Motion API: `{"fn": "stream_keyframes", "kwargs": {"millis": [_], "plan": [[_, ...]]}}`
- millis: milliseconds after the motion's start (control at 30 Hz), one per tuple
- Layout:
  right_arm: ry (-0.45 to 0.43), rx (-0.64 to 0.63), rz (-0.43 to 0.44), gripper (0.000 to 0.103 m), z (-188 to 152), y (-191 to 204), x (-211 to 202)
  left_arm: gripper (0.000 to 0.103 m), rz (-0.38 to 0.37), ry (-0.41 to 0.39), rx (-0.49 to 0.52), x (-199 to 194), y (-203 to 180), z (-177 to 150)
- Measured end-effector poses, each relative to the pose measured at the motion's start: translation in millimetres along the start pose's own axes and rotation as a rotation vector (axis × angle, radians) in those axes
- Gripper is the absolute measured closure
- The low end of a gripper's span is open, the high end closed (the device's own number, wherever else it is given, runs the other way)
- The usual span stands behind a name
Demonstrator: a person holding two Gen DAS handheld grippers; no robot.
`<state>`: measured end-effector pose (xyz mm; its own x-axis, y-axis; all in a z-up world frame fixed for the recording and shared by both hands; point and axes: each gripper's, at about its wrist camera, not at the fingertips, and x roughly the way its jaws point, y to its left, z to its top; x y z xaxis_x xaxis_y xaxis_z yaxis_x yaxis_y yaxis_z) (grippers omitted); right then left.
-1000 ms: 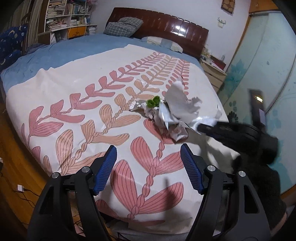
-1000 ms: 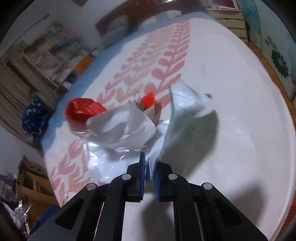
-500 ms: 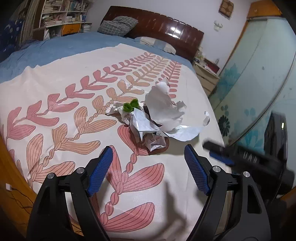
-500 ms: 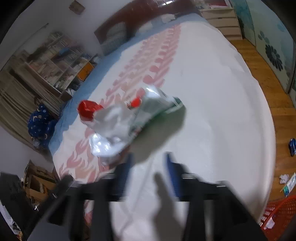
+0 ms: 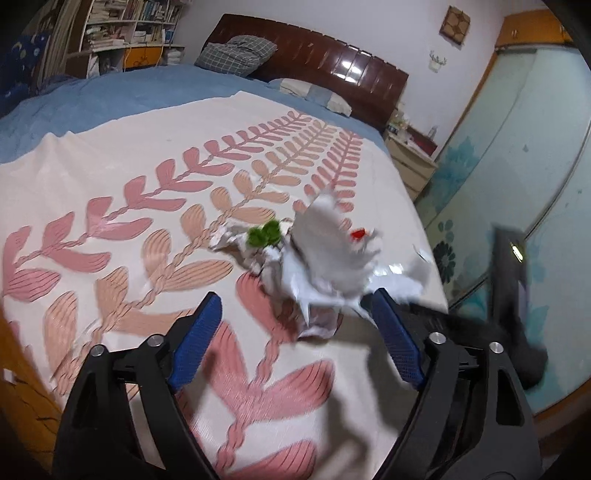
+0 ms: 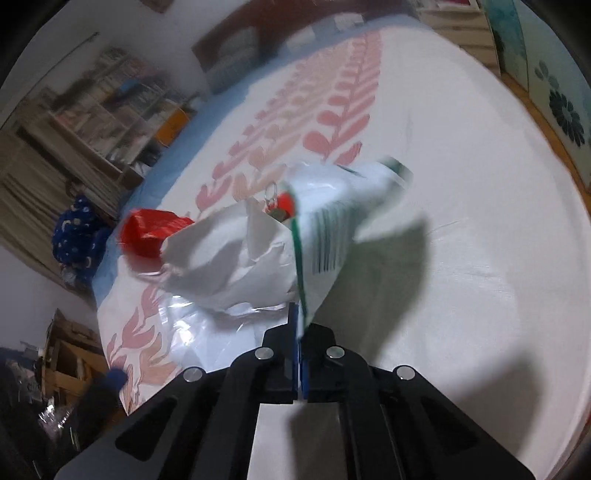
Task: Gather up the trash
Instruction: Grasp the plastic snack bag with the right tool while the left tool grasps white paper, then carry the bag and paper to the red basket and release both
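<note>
Trash, a loose heap of crumpled white paper and shiny clear plastic wrapping (image 5: 325, 258), sits on the bed's cream bedspread printed with pink and peach leaf sprigs (image 5: 147, 206), toward the side nearest the pale blue sliding wardrobe doors (image 5: 517, 155). A small green fuzzy scrap (image 5: 264, 234) lies on the far left edge of the heap, and a bit of red (image 5: 357, 233) shows on its right. The left gripper (image 5: 299, 343) hovers just short of the heap with its blue-padded jaws spread wide and nothing between them. The right gripper (image 6: 299, 332) has its jaws pressed together on the edge of a white plastic bag with green trim and printed stripes (image 6: 343, 221), which rises in front of its camera, motion-blurred. Beside that bag lie the crumpled white paper (image 6: 229, 258), a red crumpled wrapper (image 6: 151, 230) and a sheet of glossy film (image 6: 192, 328). Behind the bed stand a dark brown glossy wooden headboard (image 5: 325, 66) and a cluttered bookshelf (image 5: 129, 29).
</note>
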<state>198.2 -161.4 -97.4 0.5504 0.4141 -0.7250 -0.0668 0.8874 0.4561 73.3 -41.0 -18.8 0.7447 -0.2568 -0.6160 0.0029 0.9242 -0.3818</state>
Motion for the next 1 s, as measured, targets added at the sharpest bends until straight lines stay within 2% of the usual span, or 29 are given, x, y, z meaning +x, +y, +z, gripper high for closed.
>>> {"fn": "stream_keyframes", "kwargs": {"millis": [67, 167, 367, 467, 700, 833, 900, 1000], "plan": [[-0.014, -0.023, -0.005, 0.100, -4, -1, -13, 0.018, -0.055, 0.003, -0.011, 10, -3, 7], [-0.036, -0.038, -0.012, 0.100, -11, -5, -32, 0.017, -0.097, 0.026, -0.016, 31, -9, 18], [-0.061, -0.081, -0.063, 0.100, -22, -16, -53, 0.017, -0.089, 0.109, -0.047, 69, -17, 25], [-0.043, -0.083, -0.068, 0.100, -29, -22, -52, 0.017, -0.080, 0.145, -0.038, 81, -22, 23], [-0.018, -0.100, -0.079, 0.100, -38, -23, -43, 0.017, -0.056, 0.183, 0.030, 100, -37, 27], [-0.011, -0.102, -0.083, 0.100, -40, -26, -41, 0.018, -0.047, 0.191, 0.015, 109, -35, 28], [-0.010, -0.095, -0.083, 0.100, -39, -27, -39, 0.033, -0.058, 0.205, 0.009, 112, -34, 27], [-0.010, -0.083, -0.083, 0.100, -35, -30, -39, 0.045, -0.075, 0.206, 0.013, 111, -37, 26]]}}
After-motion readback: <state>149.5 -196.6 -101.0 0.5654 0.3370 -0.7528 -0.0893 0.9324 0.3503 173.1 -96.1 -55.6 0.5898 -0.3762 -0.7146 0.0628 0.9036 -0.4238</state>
